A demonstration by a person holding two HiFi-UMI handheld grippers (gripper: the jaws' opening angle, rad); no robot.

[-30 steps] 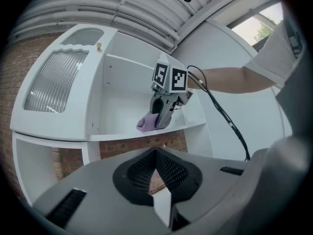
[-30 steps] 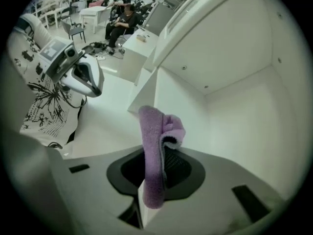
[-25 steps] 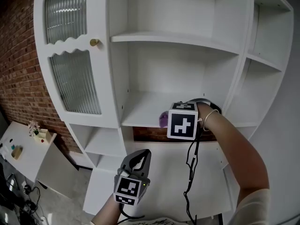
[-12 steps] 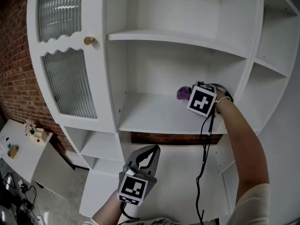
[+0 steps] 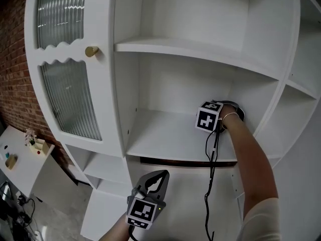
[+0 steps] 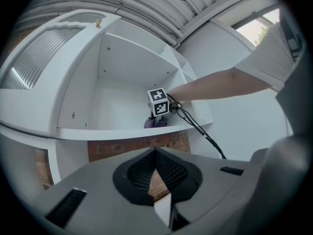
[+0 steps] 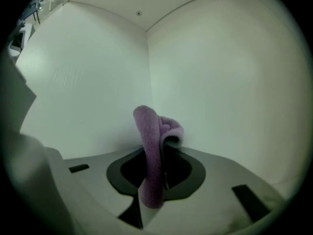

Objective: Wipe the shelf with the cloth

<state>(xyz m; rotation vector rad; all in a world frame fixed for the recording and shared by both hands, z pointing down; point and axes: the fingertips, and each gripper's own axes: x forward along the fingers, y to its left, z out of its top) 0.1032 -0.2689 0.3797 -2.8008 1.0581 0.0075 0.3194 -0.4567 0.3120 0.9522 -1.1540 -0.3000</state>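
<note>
1 cloth [image 7: 147, 131] pinched in right claw [image 7: 157, 155] near shelf [image 5: 165, 134] corner.

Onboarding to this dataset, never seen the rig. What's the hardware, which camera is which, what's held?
No robot: a person holds a two-jaw gripper in each hand. One picture comes from a head camera facing a white cabinet; the other two from cameras riding on each gripper. The right gripper is shut on a purple cloth, at the back right of the open shelf; its marker cube is part of it. The left gripper hangs below the shelf, shut and empty. Only the cloth shows on that shelf.
</note>
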